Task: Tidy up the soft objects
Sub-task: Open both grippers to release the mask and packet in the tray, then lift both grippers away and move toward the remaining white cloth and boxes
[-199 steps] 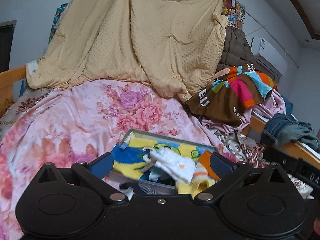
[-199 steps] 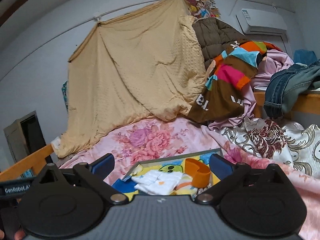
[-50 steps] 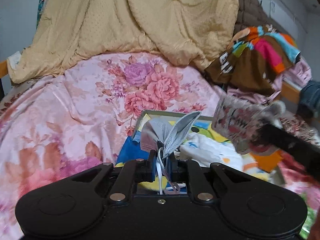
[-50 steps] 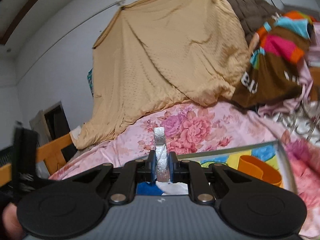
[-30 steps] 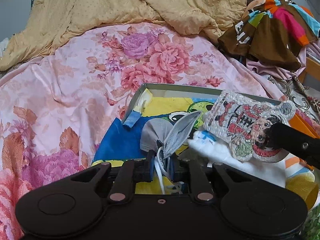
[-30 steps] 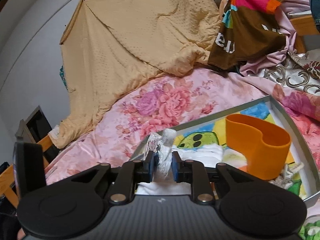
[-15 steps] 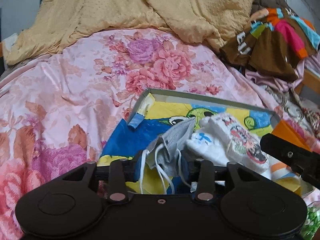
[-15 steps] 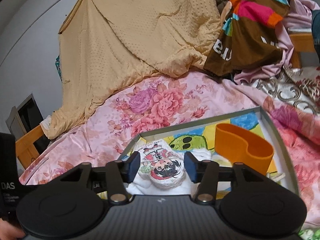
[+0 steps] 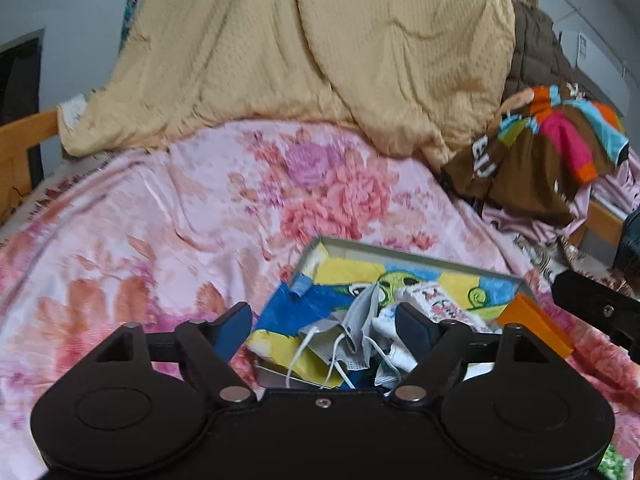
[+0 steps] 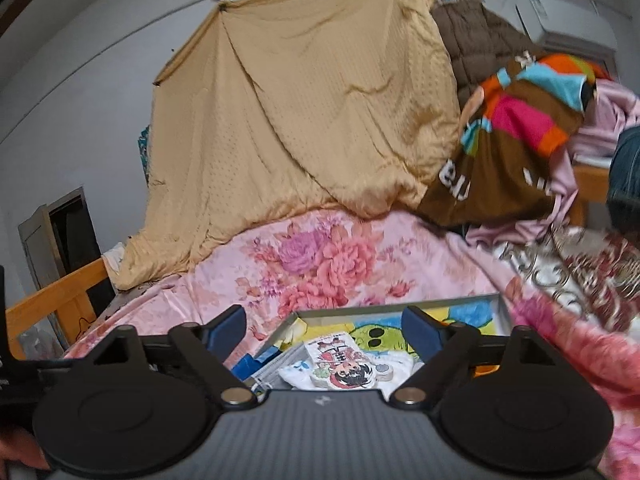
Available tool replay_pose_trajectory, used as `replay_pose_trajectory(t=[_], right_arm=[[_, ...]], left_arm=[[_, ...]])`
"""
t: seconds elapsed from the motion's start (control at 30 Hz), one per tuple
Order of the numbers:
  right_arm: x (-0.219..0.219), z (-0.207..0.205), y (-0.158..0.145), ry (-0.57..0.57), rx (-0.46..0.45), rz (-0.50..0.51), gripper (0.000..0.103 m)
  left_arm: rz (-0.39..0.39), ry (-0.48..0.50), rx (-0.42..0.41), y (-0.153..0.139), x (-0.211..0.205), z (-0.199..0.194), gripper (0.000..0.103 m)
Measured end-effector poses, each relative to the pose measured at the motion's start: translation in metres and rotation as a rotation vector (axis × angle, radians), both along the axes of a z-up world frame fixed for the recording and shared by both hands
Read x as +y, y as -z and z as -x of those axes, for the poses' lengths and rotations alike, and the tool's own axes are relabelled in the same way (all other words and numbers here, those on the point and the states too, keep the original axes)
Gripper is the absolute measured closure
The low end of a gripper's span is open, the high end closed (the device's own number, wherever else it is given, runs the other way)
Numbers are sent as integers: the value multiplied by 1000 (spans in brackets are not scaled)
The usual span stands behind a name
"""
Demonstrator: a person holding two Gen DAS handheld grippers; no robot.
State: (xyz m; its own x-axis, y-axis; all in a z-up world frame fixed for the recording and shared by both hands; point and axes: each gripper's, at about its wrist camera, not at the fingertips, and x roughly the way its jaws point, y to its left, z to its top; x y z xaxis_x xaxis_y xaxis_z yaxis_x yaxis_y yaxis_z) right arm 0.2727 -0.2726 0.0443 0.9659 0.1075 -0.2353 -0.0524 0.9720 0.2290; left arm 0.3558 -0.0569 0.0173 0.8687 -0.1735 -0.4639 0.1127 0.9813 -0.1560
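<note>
A shallow tray with a cartoon-print lining lies on the bed. A grey face mask with white ear loops lies loose in it. Beside the mask lies a flat cartoon-figure pad on white cloth. An orange container stands at the tray's right end. My left gripper hovers above the mask, its jaws opening, with the pads clear of it. My right gripper hangs over the pad, its jaws also opening, with nothing gripped. Part of the right gripper's black body shows in the left wrist view.
The tray sits on a pink floral bedspread. A tan blanket hangs behind it. A brown multicoloured garment and other clothes are piled at the right. A wooden bed rail runs along the left. A hand holds the right gripper.
Both grippers went from shut to open: the left let go of the grey mask, the right let go of the cartoon pad, both now lying in the tray. Both grippers rose and pulled back.
</note>
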Motion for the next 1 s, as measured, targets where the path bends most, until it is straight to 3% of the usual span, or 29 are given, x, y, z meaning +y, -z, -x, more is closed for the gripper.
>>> replay_pose_trajectory(t=[0.27,0.47,1.0], right_arm=[[18,43,-25,-2,-33,57,2],[31,76,-35,-18,-48,97,0],[45,129,-29,-37,-22,138,0]], left_arm=[[28,6,-64,-32,24,61,11],[21,34,-94,-43,37,106,5],[21,49,-95,-21,73,184,1]])
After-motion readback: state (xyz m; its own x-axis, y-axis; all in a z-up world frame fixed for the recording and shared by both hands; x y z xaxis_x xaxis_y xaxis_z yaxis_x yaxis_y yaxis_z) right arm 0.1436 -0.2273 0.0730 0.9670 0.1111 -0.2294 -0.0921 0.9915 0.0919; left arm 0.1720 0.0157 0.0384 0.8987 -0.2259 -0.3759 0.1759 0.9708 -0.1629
